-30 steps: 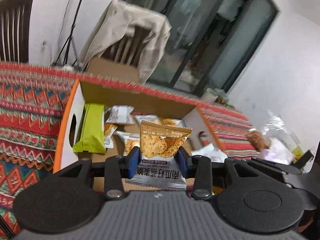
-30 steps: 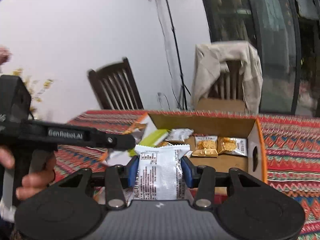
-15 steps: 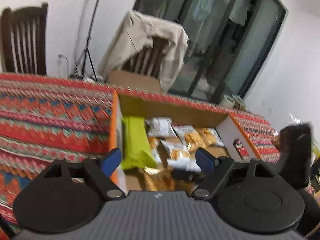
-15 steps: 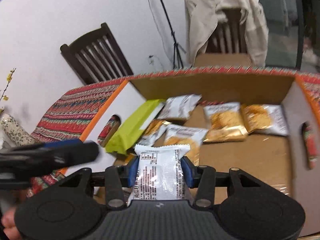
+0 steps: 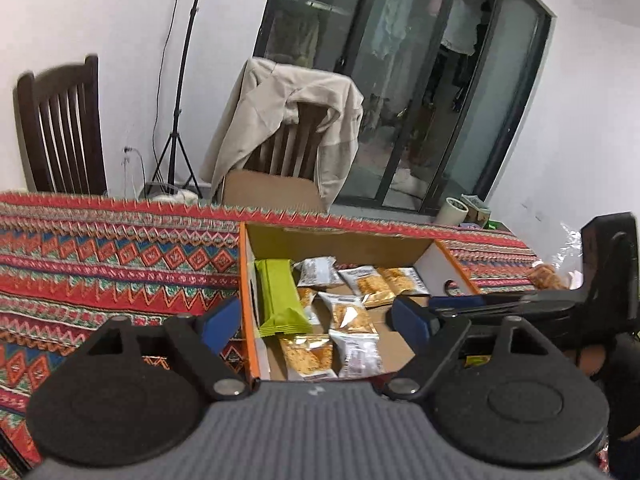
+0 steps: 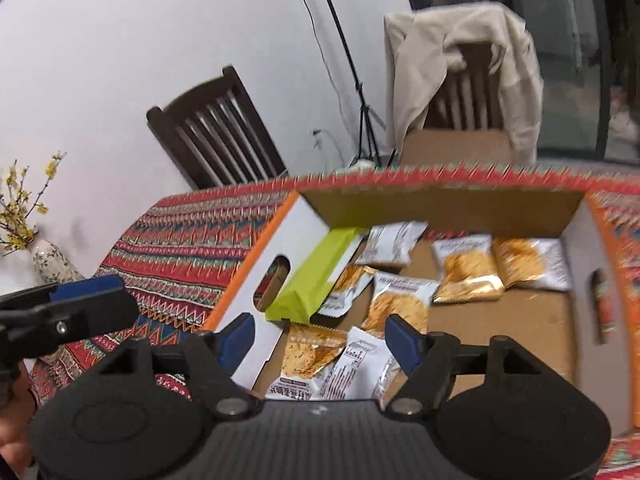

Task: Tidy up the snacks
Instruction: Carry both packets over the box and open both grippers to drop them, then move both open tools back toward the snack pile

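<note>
Right hand-held gripper (image 6: 318, 338) spread wide, empty | white snack packet (image 6: 352, 372) just below, in box (image 6: 264, 256)

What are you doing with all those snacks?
Someone is sorting snacks into a cardboard box on the table, using a gripper in each hand. Right now the left gripper and right gripper are both open and hold nothing. Cracker packets and a green bar lie inside the box.

A table (image 5: 120, 256) under a red patterned cloth carries an open cardboard box (image 5: 340, 240); a floral vase (image 6: 50, 266) stands left of the box.
</note>
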Available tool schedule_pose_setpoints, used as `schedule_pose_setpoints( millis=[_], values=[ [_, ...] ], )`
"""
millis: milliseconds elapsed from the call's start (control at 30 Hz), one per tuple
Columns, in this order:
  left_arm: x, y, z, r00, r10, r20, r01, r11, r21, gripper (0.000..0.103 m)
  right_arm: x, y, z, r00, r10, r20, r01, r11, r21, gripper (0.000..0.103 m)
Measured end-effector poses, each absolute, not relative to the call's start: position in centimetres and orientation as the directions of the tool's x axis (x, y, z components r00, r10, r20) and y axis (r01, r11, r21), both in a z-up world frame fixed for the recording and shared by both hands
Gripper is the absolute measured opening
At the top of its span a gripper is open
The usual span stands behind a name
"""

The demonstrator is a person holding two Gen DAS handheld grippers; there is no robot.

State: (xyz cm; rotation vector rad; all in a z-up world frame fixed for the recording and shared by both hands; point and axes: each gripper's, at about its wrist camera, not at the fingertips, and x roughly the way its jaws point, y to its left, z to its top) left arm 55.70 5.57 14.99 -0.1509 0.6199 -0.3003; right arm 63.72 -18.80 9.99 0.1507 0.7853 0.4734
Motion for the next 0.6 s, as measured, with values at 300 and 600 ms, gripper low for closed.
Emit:
schedule_pose_setpoints(
  millis=[300, 600],
  values=[
    [44.5, 3.9, 18.7, 0.824, -0.298, -0.483, 0.280, 0.954, -0.111, 0.101, 52.7, -25.7, 17.3, 0.735, 0.353, -0.580, -0.338, 0.931, 0.138, 0.089],
    [31.0, 1.9, 16.7, 0.873, -0.286, -0.396, 0.314, 0.949, 0.005, 0.103, 37.2, -31.9, 18.0, 0.831, 0.310, -0.462, -0.322, 0.945, 0.055, 0.103]
  ],
)
